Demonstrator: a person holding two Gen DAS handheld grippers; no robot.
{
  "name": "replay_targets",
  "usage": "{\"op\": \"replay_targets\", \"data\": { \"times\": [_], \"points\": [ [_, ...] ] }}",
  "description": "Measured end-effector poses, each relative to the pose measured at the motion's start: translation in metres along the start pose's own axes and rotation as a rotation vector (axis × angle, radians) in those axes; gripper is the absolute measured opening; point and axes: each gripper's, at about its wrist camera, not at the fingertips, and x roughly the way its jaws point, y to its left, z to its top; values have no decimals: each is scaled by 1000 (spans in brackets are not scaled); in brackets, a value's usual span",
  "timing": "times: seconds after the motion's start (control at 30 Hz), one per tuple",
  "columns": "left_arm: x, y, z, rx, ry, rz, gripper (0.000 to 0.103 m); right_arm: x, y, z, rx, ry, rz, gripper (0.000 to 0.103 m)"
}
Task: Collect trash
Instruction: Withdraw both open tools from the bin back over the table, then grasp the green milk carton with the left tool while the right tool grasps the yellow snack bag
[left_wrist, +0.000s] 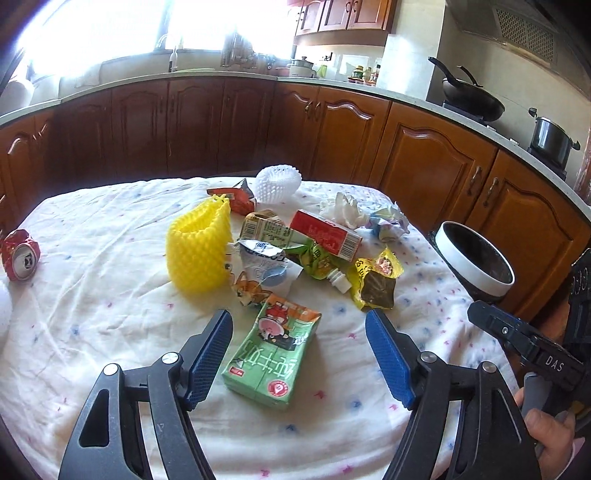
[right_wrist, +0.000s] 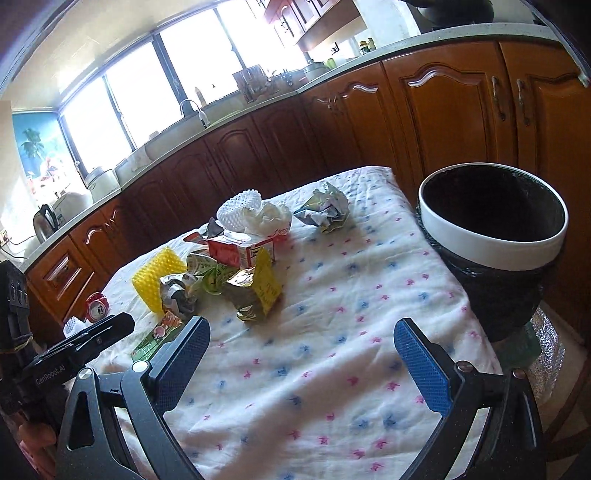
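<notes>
Trash lies in a pile on the cloth-covered table (left_wrist: 92, 332). A flattened green milk carton (left_wrist: 273, 350) lies between the fingers of my open left gripper (left_wrist: 299, 325), untouched. Behind it are a yellow foam net (left_wrist: 197, 251), a red box (left_wrist: 325, 234), a yellow-green wrapper (left_wrist: 375, 282), a white foam net (left_wrist: 277, 184) and crumpled paper (left_wrist: 388, 221). A crushed red can (left_wrist: 20, 254) lies far left. My right gripper (right_wrist: 303, 332) is open and empty over bare cloth. The black bin with a white rim (right_wrist: 495, 236) stands off the table's right edge.
Wooden kitchen cabinets (left_wrist: 424, 162) and a counter curve behind the table. A wok (left_wrist: 472, 99) and a pot (left_wrist: 550, 140) sit on the stove at the right. The right gripper's body (left_wrist: 528, 343) shows at the left wrist view's right edge.
</notes>
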Motion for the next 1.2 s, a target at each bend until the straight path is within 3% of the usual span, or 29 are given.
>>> {"op": "replay_targets", "data": {
  "times": [0.3,0.4,0.63,0.8,0.87,1.03,1.2],
  "points": [
    [11,21,-3,4,57,-30,77,27,16,3,-26,57,23,100],
    [20,25,-4,4,82,-45,77,39,20,5,-35,81,28,94],
    [38,26,-6,33,104,-15,75,73,29,10,-66,150,14,64],
    [50,24,-7,35,124,-24,69,94,29,14,-67,188,0,54],
    [57,22,-9,46,144,-25,56,99,28,14,-66,201,-2,41],
    [63,14,-11,81,146,-14,47,100,25,15,-65,199,-2,7],
    [62,-1,-10,96,133,-39,47,85,25,15,-82,165,-3,1]
  ]
}}
